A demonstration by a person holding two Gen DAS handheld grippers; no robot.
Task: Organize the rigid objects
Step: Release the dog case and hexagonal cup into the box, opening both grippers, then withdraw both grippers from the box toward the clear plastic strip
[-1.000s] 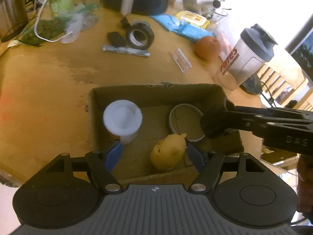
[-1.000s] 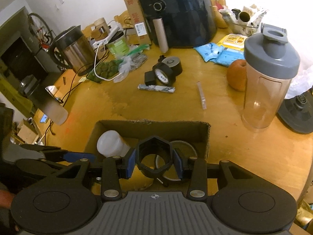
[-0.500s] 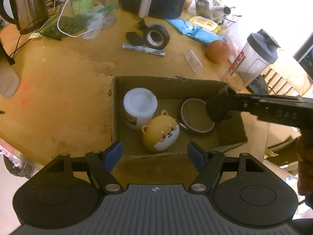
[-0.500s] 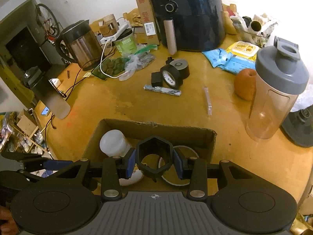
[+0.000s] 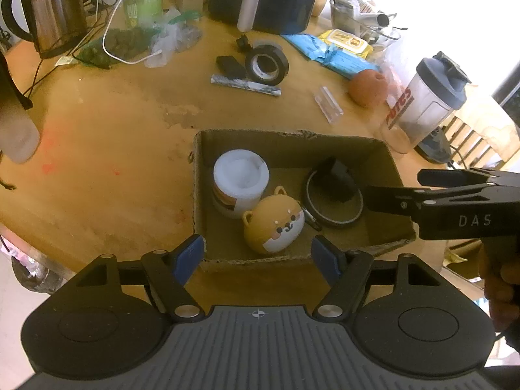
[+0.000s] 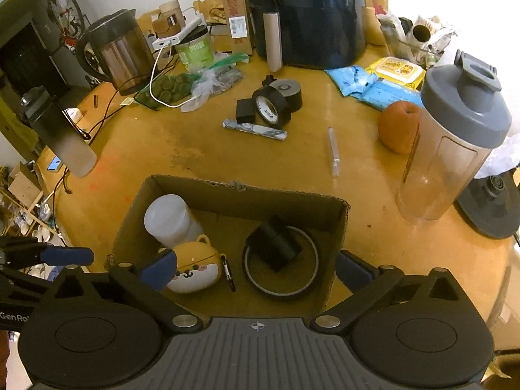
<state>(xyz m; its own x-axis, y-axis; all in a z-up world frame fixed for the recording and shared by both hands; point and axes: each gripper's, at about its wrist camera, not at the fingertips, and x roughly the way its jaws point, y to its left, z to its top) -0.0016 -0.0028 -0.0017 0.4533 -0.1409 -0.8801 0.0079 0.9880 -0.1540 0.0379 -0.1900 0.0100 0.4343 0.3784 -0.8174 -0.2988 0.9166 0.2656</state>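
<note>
Open cardboard box (image 6: 182, 191) top; tape roll (image 6: 271, 110) beyond.

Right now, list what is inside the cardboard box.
The box holds a white jar, a dog-face case and a black hex piece lying on a ring. The floor under them is hidden.

A steel kettle (image 6: 120, 53), a dark air fryer (image 6: 308, 16), a shaker bottle (image 6: 455, 143) and an orange (image 6: 398, 125) crowd the wooden table (image 6: 195, 149) beyond.
</note>
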